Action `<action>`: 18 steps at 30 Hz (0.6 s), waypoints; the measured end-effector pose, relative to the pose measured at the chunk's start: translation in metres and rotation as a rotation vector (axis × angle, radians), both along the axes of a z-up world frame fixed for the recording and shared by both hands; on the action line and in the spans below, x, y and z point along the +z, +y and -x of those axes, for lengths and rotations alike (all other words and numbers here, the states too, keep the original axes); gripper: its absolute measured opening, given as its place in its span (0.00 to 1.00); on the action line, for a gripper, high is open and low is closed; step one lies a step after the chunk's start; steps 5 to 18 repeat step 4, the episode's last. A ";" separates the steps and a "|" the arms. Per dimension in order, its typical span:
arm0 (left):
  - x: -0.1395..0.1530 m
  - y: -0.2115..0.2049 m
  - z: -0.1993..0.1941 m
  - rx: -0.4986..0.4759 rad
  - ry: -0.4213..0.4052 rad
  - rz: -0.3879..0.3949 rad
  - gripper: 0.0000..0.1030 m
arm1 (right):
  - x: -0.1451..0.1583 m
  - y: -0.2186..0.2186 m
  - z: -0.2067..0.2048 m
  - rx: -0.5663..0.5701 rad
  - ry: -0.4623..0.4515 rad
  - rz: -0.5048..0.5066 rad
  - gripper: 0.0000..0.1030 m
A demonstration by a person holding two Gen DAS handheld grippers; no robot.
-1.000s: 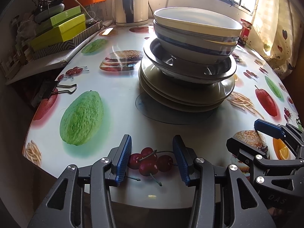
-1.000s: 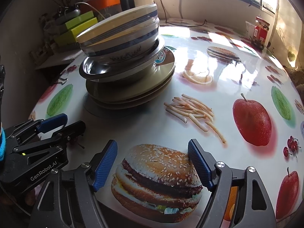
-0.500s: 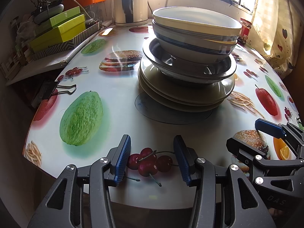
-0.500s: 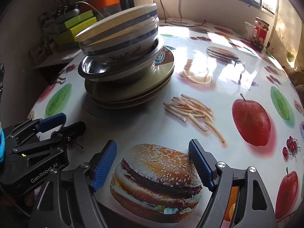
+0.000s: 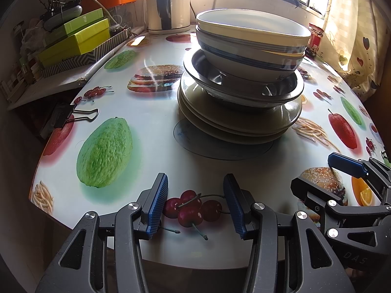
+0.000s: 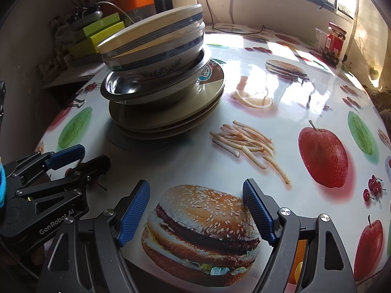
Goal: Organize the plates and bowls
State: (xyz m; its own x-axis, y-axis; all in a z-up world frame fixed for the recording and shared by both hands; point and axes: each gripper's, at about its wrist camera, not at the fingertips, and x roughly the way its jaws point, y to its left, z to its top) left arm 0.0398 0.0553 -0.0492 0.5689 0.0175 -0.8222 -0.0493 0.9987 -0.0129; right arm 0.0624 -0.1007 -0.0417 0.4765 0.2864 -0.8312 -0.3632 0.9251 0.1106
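One stack of dishes stands mid-table: white bowls with blue stripes [image 5: 249, 46] [image 6: 156, 48] on top, a steel dish [image 5: 242, 90] [image 6: 149, 85] under them, and several olive plates [image 5: 234, 122] [image 6: 166, 114] at the bottom. My left gripper [image 5: 195, 205] hovers open over the table's near edge, short of the stack, with only printed cherries between its blue pads. My right gripper [image 6: 196, 216] is open wider over a printed burger, to the right of the stack and apart from it. Each gripper shows in the other's view: the right gripper [image 5: 339, 171] and the left gripper [image 6: 73, 161].
The round table [image 5: 151, 146] has a glossy cloth printed with food pictures. A binder clip [image 5: 73, 117] holds its left edge. Green boxes [image 5: 73, 39] and a kettle [image 5: 168, 2] stand at the back left, a red jar [image 6: 333, 42] at the back right by a curtain [image 5: 354, 36].
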 end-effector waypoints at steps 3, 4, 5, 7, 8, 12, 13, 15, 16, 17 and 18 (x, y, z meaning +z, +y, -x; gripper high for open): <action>0.000 0.000 0.000 0.000 0.000 0.000 0.48 | 0.000 0.000 0.000 0.000 0.000 0.000 0.77; 0.000 0.000 0.000 0.001 0.000 0.000 0.48 | 0.000 0.000 0.000 0.000 0.000 0.000 0.78; 0.000 0.000 0.000 0.001 0.000 0.000 0.48 | 0.000 0.000 0.000 0.000 0.000 0.000 0.78; 0.000 0.000 0.000 0.001 0.000 0.000 0.48 | 0.000 0.000 0.000 0.000 0.000 0.000 0.78; 0.000 0.000 0.000 0.001 0.000 0.000 0.48 | 0.000 0.000 0.000 0.000 0.000 0.000 0.78; 0.000 0.000 0.000 0.001 0.000 0.000 0.48 | 0.000 0.000 0.000 0.000 0.000 0.000 0.78; 0.000 0.000 0.000 0.001 0.000 0.000 0.48 | 0.000 0.000 0.000 0.000 0.000 0.000 0.78; 0.000 0.000 0.000 0.001 0.000 0.000 0.48 | 0.000 0.000 0.000 0.000 0.000 0.000 0.78; 0.000 0.000 0.000 0.001 0.000 0.000 0.48 | 0.000 0.000 0.000 0.000 0.000 0.000 0.78; 0.000 0.000 0.000 0.001 0.000 0.000 0.48 | 0.000 0.000 0.000 0.000 0.000 0.000 0.78; 0.000 0.000 0.000 0.001 0.000 0.000 0.48 | 0.000 0.000 0.000 0.000 0.000 0.000 0.78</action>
